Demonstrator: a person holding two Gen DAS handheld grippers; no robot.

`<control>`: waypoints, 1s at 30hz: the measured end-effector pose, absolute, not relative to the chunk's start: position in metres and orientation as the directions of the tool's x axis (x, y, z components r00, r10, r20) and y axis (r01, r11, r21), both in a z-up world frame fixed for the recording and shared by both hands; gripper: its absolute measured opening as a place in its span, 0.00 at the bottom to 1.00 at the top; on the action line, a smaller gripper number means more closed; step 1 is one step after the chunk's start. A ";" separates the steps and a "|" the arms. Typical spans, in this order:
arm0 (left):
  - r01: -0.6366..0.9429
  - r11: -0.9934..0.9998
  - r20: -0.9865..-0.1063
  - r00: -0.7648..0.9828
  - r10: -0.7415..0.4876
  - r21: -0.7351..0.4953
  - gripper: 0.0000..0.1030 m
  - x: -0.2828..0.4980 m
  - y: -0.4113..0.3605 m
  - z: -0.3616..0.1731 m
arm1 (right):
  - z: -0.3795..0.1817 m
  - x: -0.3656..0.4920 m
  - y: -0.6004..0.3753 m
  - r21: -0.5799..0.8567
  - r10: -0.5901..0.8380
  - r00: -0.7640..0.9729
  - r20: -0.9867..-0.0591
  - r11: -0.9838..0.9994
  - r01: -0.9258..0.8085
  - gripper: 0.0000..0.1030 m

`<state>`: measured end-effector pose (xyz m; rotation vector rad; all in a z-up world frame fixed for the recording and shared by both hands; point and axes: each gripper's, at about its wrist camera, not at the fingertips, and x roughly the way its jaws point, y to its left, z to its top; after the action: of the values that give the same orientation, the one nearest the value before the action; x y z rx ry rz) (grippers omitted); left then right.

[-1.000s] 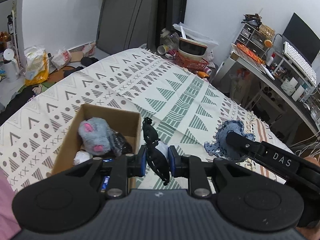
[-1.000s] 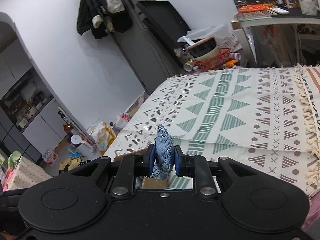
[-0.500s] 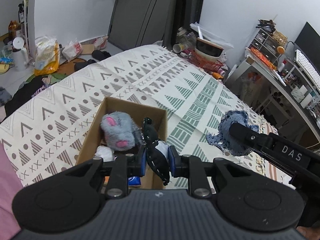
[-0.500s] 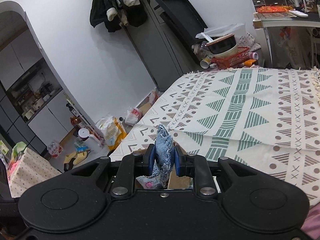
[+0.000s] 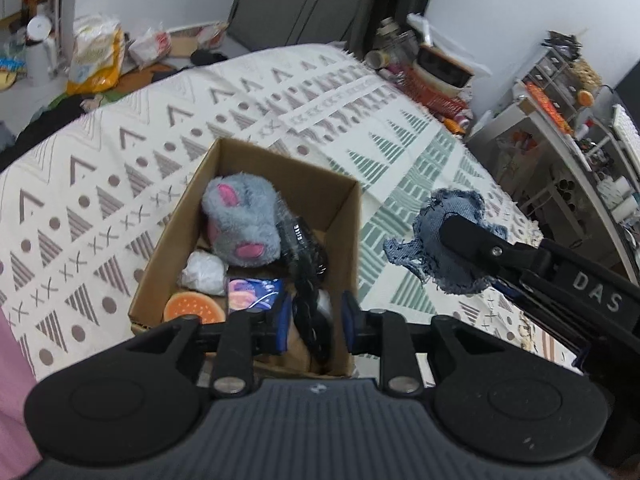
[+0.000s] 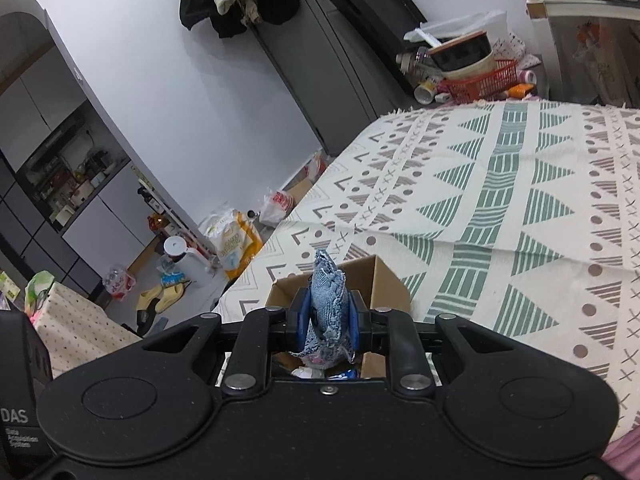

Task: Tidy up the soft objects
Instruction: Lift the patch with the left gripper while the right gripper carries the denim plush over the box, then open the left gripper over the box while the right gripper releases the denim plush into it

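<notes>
A patterned bed carries an open cardboard box already holding a grey plush, a white wad, a blue packet and an orange disc. The left tool stands over the box's near end with its jaws apart, a black soft item hanging loose between them, apparently mid-drop. The right tool is clamped on a frayed denim scrap held beside the box. Next, likely, the left withdraws and the right swings over the opening.

Black hand-held gripper, blue pads, "DAS" mark
</notes>
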<state>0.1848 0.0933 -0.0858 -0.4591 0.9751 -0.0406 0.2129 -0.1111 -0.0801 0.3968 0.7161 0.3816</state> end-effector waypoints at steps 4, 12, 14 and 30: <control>-0.224 0.896 -0.809 0.550 -0.209 -0.384 0.35 0.188 0.103 -0.094 | -0.086 0.216 -0.102 0.473 0.472 0.674 -0.567 0.858 -0.203 0.20; -0.272 0.898 -0.817 0.558 -0.145 -0.346 0.60 0.187 0.116 -0.088 | -0.095 0.216 -0.089 0.474 0.486 0.645 -0.589 0.855 -0.212 0.22; -0.278 0.901 -0.816 0.564 -0.128 -0.334 0.65 0.186 0.117 -0.086 | -0.095 0.216 -0.088 0.477 0.492 0.639 -0.592 0.852 -0.214 0.24; -0.297 0.928 -0.814 0.580 -0.011 -0.225 0.84 0.167 0.105 -0.061 | -0.076 0.197 -0.120 0.486 0.464 0.660 -0.590 0.858 -0.169 0.62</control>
<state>0.1671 0.1053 -0.0607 -0.3582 0.9416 0.1713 0.1966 -0.1198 -0.0760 0.4128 0.7722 0.3698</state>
